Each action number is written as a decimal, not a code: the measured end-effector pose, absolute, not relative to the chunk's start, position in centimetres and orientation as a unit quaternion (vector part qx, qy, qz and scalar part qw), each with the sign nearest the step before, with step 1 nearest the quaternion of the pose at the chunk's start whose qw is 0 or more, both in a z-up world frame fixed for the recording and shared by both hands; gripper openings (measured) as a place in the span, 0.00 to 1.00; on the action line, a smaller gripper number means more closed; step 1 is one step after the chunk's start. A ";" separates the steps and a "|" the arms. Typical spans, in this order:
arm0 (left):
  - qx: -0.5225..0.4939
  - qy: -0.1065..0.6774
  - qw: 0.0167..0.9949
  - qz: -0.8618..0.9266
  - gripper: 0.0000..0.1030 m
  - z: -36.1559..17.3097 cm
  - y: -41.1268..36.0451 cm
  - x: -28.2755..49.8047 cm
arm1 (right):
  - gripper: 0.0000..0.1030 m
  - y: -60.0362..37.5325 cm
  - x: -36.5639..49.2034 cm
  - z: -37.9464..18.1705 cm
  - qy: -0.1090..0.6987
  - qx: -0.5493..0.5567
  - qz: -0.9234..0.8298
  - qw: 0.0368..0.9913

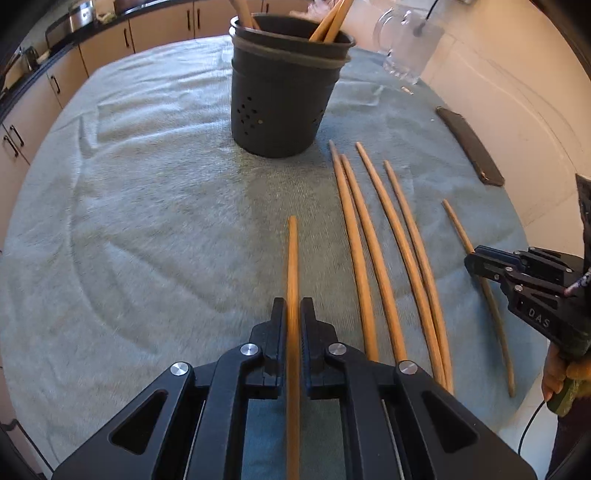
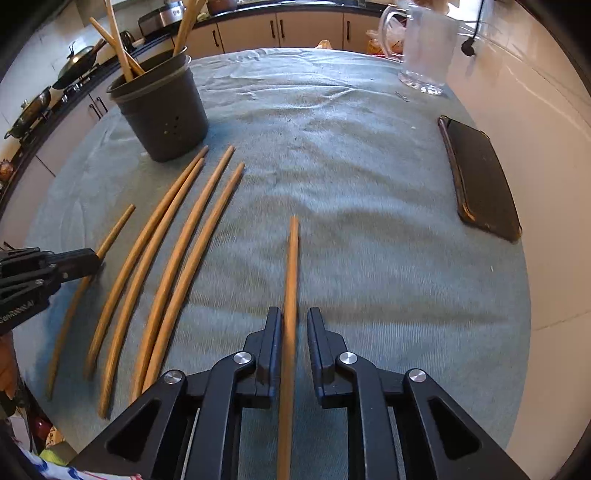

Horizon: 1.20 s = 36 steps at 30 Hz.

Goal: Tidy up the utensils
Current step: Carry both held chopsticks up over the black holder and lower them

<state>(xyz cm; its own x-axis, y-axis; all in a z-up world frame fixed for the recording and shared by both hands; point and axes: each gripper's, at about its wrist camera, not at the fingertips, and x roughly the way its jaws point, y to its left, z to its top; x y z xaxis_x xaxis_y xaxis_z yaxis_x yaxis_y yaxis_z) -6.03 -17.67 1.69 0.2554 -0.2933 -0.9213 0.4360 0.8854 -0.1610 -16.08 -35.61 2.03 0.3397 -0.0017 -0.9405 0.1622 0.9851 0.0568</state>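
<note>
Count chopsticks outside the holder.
6: one chopstick in the left claw, one between the right claw fingers, four side by side on the cloth.

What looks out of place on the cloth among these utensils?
A dark, flat, phone-like slab lies near the right edge of the cloth; it is no utensil. Four chopsticks lie loose beside the holder, not in it.

We are looking forward low along each hand-held gripper, close over the worktop (image 1: pixel 147 206); both views are sharing the dark holder (image 1: pixel 280 99), the loose chopsticks (image 2: pixel 166 266) and the far cabinets (image 2: pixel 310 31).
</note>
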 end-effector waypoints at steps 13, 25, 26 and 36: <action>0.072 0.554 0.801 -0.218 0.05 1.7 -19.9 -4.4 | 0.06 -35.7 -12.4 1.7 0.567 0.053 -0.056 0.820; 0.019 0.398 0.886 -0.238 0.05 12.7 -15.3 -10.7 | 0.06 -35.6 -18.5 11.1 0.414 0.082 -0.058 0.905; 0.012 0.384 0.891 -0.240 0.05 13.6 -14.8 -11.4 | 0.06 -35.3 -19.3 12.0 0.400 0.083 -0.057 0.911; 0.009 0.294 0.926 -0.234 0.05 17.0 -12.5 -17.5 | 0.06 -32.7 -24.1 15.7 0.332 0.068 -0.056 0.939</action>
